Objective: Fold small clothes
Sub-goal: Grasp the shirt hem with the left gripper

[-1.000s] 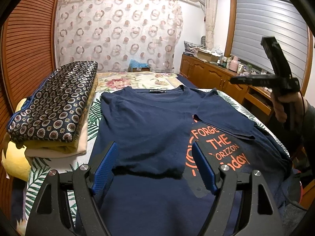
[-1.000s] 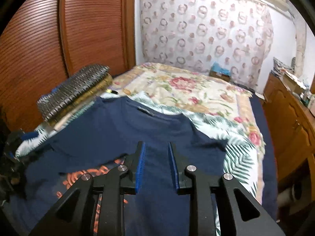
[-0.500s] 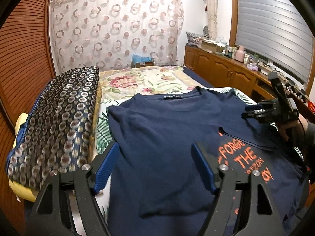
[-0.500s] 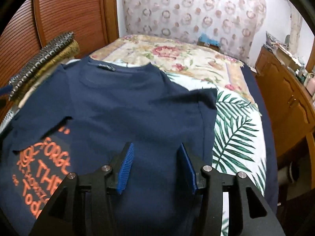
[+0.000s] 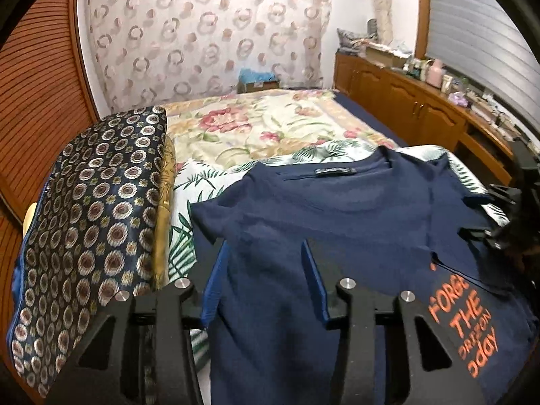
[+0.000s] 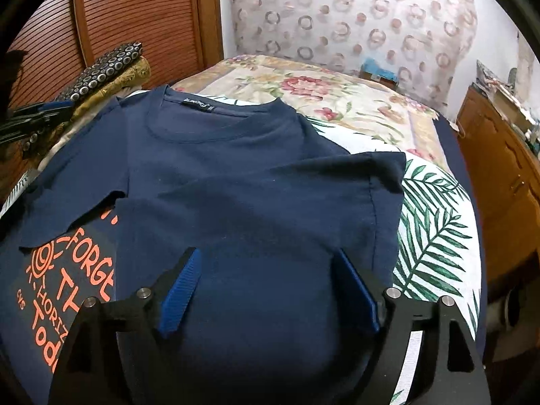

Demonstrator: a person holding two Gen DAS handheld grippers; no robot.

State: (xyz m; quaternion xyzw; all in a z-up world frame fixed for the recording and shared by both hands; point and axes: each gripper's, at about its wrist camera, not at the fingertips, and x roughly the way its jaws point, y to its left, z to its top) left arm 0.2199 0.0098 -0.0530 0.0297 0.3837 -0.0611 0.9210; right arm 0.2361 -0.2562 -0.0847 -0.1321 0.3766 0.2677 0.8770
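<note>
A bedroom full of pattern, and plenty going on around the edges.

Under everything lies a bedspread (image 5: pixel 236 128) with pink flowers, and nearer in a white sheet (image 6: pixel 435 222) printed with green palm leaves. On one side sits a stack of folded fabric (image 5: pixel 98 199), dark blue with gold rings on top, a mustard layer peeking out below. Behind it runs a slatted wooden door (image 6: pixel 141 17). Across the far wall hangs a sheer curtain (image 5: pixel 209 33) dotted with rings, a small box (image 5: pixel 258 81) with something blue at its foot. Along the other side stands a low wooden cabinet (image 5: pixel 405 101), its top crowded with bottles and clutter, below a closed grey blind (image 5: pixel 472 33).
</note>
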